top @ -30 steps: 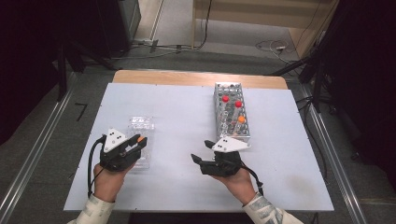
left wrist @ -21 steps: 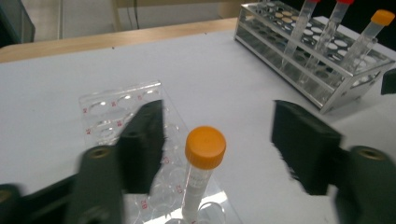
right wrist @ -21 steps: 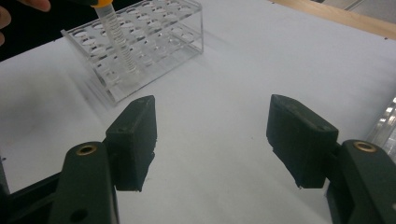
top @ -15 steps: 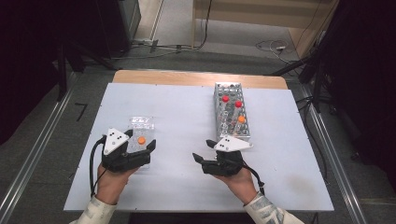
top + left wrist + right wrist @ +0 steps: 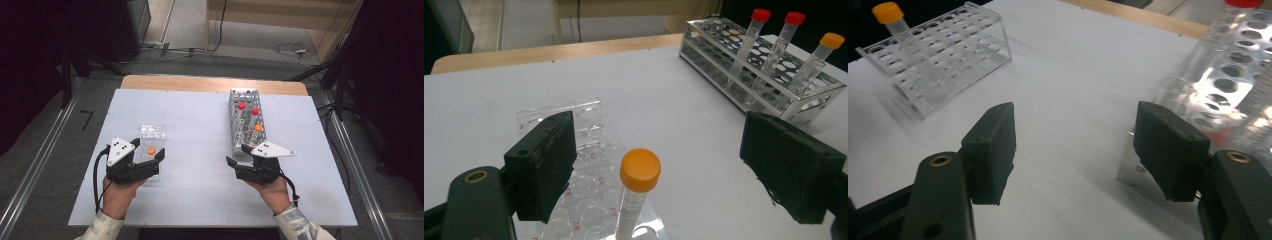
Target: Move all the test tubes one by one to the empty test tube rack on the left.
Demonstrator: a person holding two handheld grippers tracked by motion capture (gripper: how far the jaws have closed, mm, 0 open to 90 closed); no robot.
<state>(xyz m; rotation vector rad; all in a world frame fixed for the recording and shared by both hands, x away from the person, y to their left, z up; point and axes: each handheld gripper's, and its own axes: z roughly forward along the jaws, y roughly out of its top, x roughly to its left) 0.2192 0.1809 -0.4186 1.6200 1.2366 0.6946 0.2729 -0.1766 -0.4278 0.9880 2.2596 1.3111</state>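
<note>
On the left of the tabletop [image 5: 200,130], the left tool [image 5: 150,156] sits low over the near end of a clear plastic rack [image 5: 151,134]. An orange-capped tube [image 5: 638,192] stands upright in that rack, its long axis vertical. The tool's jaws have just been opening and now stand spread on either side of the tube, which rises between them with a clear gap to each pad; nothing presses on it. In the left gripper view the tube stands nearer the left-hand jaw than the right-hand one. So the tube looks set down and let go, and the likely next move for this hand is to draw straight back toward the person, keeping the jaws wide so neither pad clips the cap.

Farther right, the bare white tabletop separates the two racks.

On the right, the right tool [image 5: 239,157] hangs just in front of the near end of a metal rack [image 5: 235,130], jaws spread and holding nothing. In this rack stand two red-capped tubes [image 5: 241,106] and one more orange-capped tube [image 5: 258,128], all upright. That orange one is the nearest to the right tool, just beyond it and slightly to the right, so the right hand is the better placed to fetch it.
</note>
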